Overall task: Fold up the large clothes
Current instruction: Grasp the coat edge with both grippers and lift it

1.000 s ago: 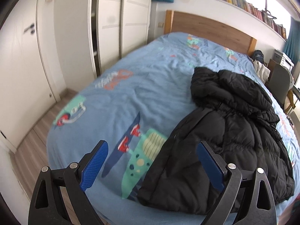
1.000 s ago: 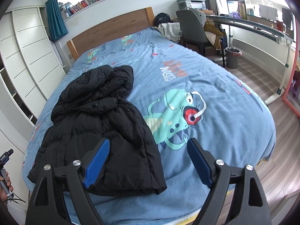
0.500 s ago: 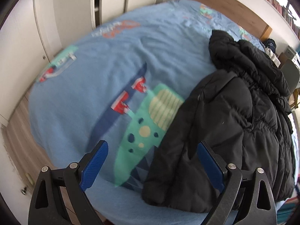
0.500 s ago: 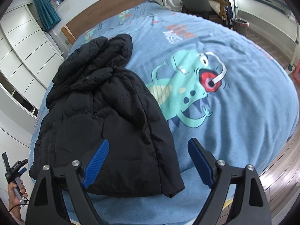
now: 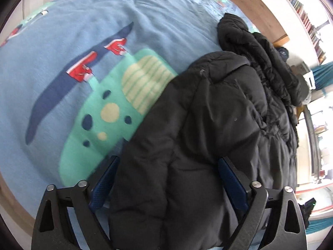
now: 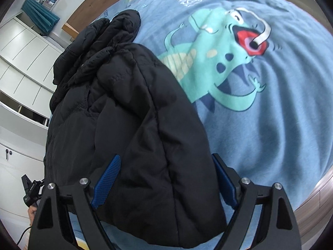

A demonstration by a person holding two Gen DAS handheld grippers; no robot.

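Note:
A large black puffer jacket (image 5: 218,114) lies on a blue bedspread (image 5: 62,41) with cartoon prints, hem toward me, hood far toward the headboard. My left gripper (image 5: 168,185) is open, its blue pads straddling the jacket's near left hem corner. In the right wrist view the jacket (image 6: 124,114) fills the left half; my right gripper (image 6: 164,183) is open, with its pads on either side of the near right hem corner. The hem edge sits between both sets of jaws, unclamped.
The bedspread (image 6: 270,125) carries a green dinosaur print (image 6: 224,62) right of the jacket. A wooden headboard (image 5: 256,6) stands at the far end. White wardrobes (image 6: 22,62) lie left of the bed. Wooden floor (image 6: 316,200) shows past the bed's near edge.
Both grippers have moved down and forward to the jacket's near hem, which now sits between their open jaws. The jacket has not shifted.

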